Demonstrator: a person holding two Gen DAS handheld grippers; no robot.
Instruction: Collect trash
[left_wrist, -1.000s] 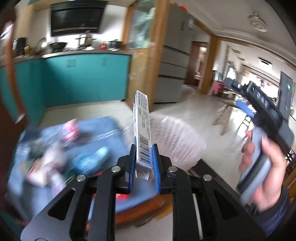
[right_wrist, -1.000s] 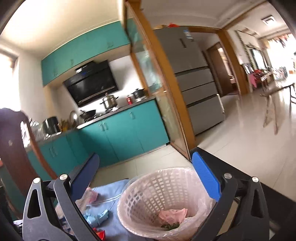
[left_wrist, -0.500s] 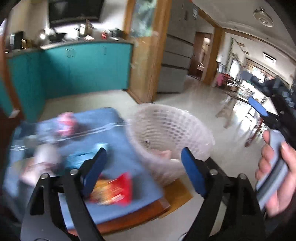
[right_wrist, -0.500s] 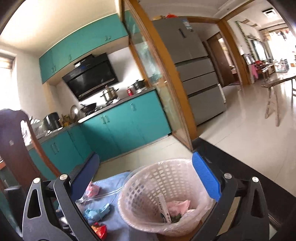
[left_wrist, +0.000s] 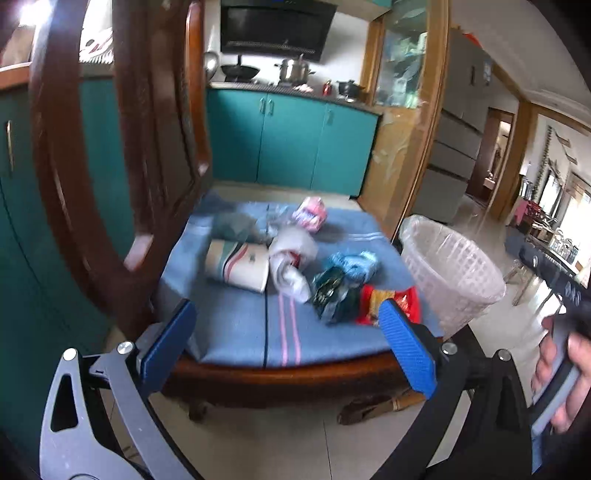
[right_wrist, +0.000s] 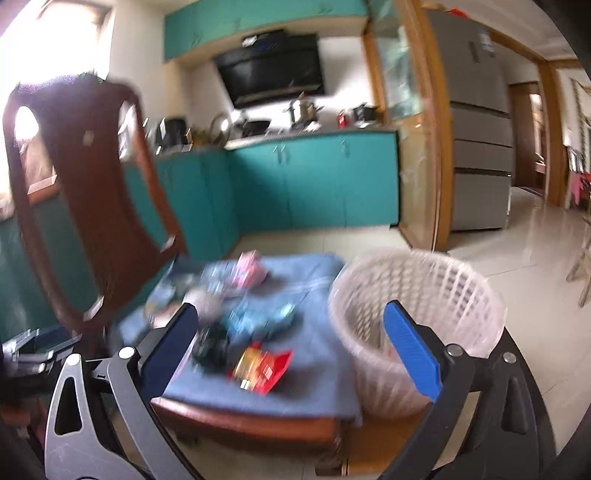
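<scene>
Trash lies on a blue cloth (left_wrist: 236, 321) over a wooden chair seat: a paper cup (left_wrist: 238, 264), a white plastic bag (left_wrist: 291, 266), a blue wrapper (left_wrist: 351, 260), a dark green wrapper (left_wrist: 328, 288), a red snack wrapper (left_wrist: 389, 301) and a pink packet (left_wrist: 310, 214). A white lattice basket (left_wrist: 450, 269) stands at the seat's right. My left gripper (left_wrist: 286, 310) hovers before the seat's front edge, its jaws opening with nothing between them. My right gripper (right_wrist: 290, 308) is open and empty, facing the red wrapper (right_wrist: 262, 365) and the basket (right_wrist: 417, 295).
The dark wooden chair back (left_wrist: 122, 147) rises on the left. Teal cabinets (left_wrist: 295, 144) run behind, a grey fridge (right_wrist: 476, 147) stands at the right. Pale tiled floor (left_wrist: 295, 435) lies below the seat. A hand (left_wrist: 561, 373) grips the right tool's handle.
The left gripper let go of the white box, which dropped into the basket, and its jaws spread wide. Both views swung left from the basket toward the trash on the seat.
</scene>
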